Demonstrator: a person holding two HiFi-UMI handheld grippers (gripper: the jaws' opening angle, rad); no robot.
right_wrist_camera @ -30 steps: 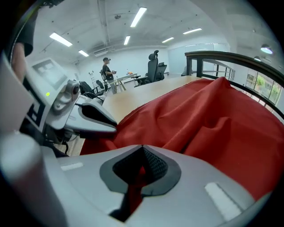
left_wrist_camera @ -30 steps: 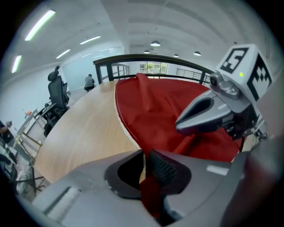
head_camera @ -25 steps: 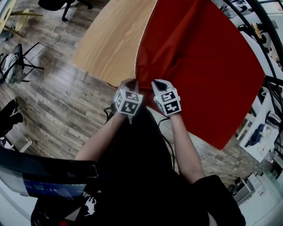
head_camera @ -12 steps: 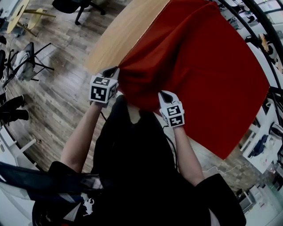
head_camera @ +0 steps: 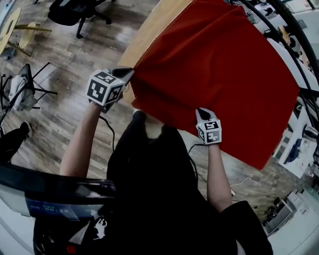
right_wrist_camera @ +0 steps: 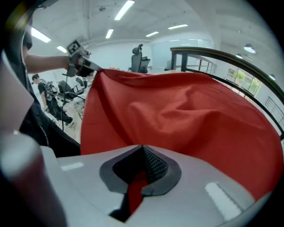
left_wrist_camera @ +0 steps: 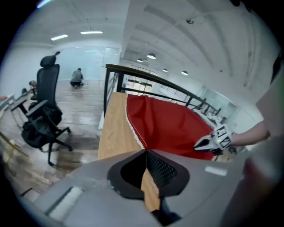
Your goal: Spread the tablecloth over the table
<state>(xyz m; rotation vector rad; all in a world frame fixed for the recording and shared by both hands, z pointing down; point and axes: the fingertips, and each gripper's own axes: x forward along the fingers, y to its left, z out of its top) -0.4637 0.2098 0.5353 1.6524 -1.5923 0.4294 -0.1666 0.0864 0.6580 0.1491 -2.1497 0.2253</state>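
A red tablecloth (head_camera: 219, 74) lies over the right part of a long wooden table (head_camera: 149, 35), whose left strip is bare. My left gripper (head_camera: 127, 73) is shut on the cloth's near left corner and holds it raised above the table edge. In the left gripper view the white-hemmed edge of the tablecloth (left_wrist_camera: 168, 124) runs into the closed left gripper (left_wrist_camera: 145, 153). My right gripper (head_camera: 201, 110) is shut on the near edge further right. In the right gripper view a red strip of the tablecloth (right_wrist_camera: 186, 115) passes between the right gripper's (right_wrist_camera: 142, 150) jaws. The edge hangs stretched between both grippers.
Wooden floor lies left of the table, with a black office chair (head_camera: 70, 12) at the far left and a folding stand (head_camera: 25, 82) nearer. A black railing (left_wrist_camera: 146, 77) runs beyond the table. Shelves and clutter line the right side (head_camera: 294, 149).
The left gripper has swung left and up, away from the right one, drawing the bunched near edge out wide. The right gripper has kept about its place on the cloth.
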